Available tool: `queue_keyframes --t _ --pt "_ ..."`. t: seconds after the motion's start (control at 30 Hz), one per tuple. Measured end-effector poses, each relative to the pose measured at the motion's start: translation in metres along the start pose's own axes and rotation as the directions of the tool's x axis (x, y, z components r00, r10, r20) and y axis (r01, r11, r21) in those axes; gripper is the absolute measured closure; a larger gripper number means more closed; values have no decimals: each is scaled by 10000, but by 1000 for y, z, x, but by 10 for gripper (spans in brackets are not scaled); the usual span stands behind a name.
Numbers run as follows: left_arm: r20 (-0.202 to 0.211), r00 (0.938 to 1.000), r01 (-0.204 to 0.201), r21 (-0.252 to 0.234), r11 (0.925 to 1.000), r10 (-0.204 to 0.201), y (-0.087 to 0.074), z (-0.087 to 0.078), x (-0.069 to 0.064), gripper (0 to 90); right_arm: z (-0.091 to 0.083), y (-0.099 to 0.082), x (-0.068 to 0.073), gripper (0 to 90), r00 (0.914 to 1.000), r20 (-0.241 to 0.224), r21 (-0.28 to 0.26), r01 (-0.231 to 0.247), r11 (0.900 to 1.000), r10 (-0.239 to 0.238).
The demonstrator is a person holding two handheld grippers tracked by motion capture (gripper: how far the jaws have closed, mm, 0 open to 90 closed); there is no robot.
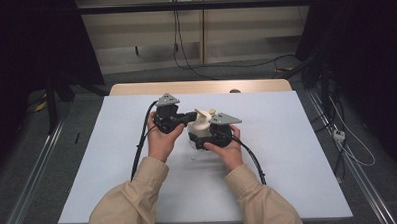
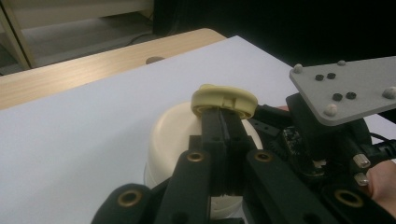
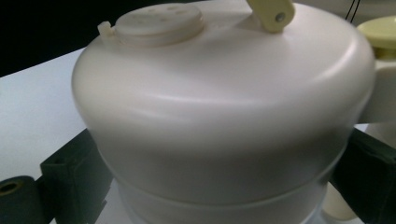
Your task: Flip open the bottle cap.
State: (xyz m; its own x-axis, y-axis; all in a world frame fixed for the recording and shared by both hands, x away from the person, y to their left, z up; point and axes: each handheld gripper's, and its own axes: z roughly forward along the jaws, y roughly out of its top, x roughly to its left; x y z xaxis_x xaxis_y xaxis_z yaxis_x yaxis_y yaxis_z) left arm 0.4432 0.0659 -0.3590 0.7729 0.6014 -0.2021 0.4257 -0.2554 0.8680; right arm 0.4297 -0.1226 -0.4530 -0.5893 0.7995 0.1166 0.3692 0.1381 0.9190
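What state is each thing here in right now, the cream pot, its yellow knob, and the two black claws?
Cream pot: upright on the white table, domed lid on.
Yellow knob: pinched at its edge by the left gripper.
Round vent cap: seated flat on the lid.
Left gripper: shut on the yellow knob.
Right gripper: jaws against either side of the pot's body, gripping it.

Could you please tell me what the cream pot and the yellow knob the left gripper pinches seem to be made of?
The pot looks like moulded plastic with a smooth satin finish: soft, broad highlights, rounded edges and a seam line near its base. The knob also looks plastic, pale yellow and slightly glossier, with moulded notches along its rim. The left gripper is shut on it. Neither could be confirmed by sight alone.
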Motion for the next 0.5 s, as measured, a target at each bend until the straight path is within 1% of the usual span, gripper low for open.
queue_keyframes --t 0.5 --pt "-45 10000 -18 2 10000 18 1 5 -1 900 0 0 -1 39 10000 -97 71 -19 10000 20"
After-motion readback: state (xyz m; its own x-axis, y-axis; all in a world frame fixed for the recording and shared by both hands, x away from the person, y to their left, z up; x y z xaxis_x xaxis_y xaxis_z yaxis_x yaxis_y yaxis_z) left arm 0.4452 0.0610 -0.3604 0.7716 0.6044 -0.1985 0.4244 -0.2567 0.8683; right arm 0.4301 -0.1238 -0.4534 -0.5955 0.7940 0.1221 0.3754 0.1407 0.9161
